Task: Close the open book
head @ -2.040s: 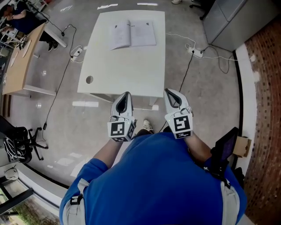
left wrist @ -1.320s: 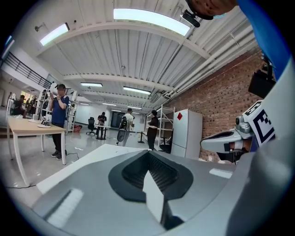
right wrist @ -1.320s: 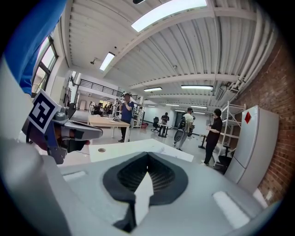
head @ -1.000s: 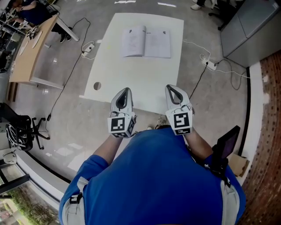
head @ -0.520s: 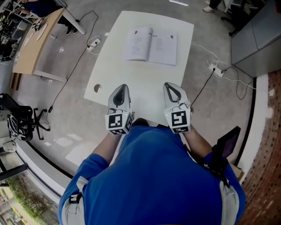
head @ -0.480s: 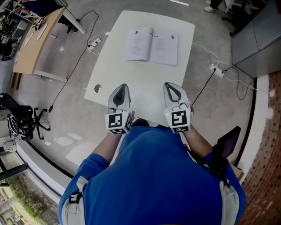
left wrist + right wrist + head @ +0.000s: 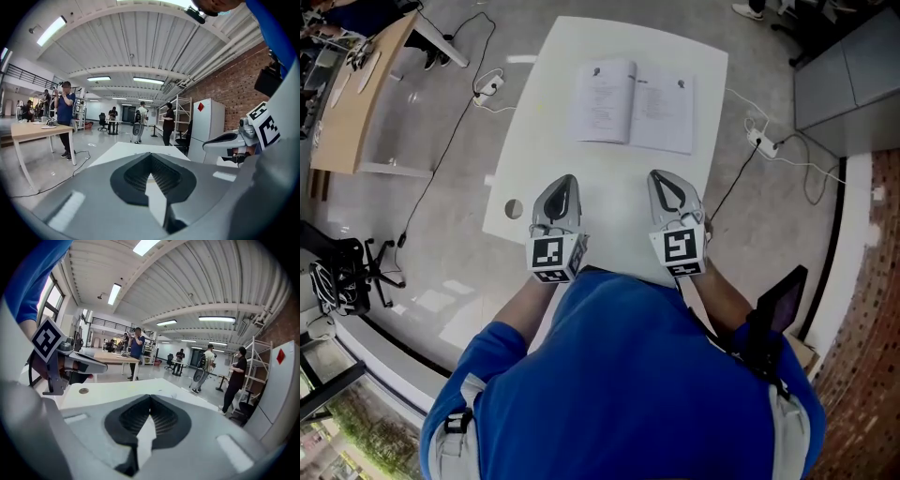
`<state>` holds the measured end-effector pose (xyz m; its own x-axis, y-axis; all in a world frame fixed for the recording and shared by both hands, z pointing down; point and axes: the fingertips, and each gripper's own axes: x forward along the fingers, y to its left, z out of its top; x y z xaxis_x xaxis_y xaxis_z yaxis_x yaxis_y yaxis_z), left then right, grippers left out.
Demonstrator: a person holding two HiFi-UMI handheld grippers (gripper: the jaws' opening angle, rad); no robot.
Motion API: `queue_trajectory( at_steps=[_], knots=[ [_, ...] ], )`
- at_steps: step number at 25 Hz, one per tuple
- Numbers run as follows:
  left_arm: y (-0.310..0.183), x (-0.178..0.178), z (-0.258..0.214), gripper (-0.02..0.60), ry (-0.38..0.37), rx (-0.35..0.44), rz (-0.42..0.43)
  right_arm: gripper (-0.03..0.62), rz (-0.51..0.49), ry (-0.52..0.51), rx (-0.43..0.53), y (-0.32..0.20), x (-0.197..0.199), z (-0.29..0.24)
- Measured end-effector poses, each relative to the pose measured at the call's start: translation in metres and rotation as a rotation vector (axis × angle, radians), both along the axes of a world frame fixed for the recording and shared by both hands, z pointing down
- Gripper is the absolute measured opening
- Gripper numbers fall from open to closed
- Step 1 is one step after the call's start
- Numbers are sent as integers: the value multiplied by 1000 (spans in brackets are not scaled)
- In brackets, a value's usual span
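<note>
Hovering side by side over the near edge of the white rectangular table (image 7: 609,169), the left gripper (image 7: 562,183) and the right gripper (image 7: 660,178) both point toward the far end, held by a person in a blue shirt (image 7: 628,375). Each gripper's jaws are pressed together at the tips, with nothing between them. A small round hole (image 7: 514,208) marks the table's near-left corner. Farther on, well apart from both grippers, the open white-paged book (image 7: 633,94) lies flat on the table's far half, pages up, with its spine running near to far.
</note>
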<state>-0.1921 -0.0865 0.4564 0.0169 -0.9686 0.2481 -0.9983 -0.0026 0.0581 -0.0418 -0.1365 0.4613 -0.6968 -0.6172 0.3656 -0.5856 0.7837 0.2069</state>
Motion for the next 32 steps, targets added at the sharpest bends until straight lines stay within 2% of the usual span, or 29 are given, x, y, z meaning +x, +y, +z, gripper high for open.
queue_trajectory(
  at_steps=[9,19,24,32],
  knots=[
    [-42,-40,43,6,22,-66,58,3,-8,136,-16,-34,-49,44],
    [-72,-66,93,6,-5,-149,100,3,-15,265,-58,-56,-85,95],
    [-87,-73,121,6,-50,-195,143,3,-30,323,-61,-60,-99,116],
    [-102,-74,151,6,-185,-260,233,5,-62,424,-43,-63,-116,140]
  ],
)
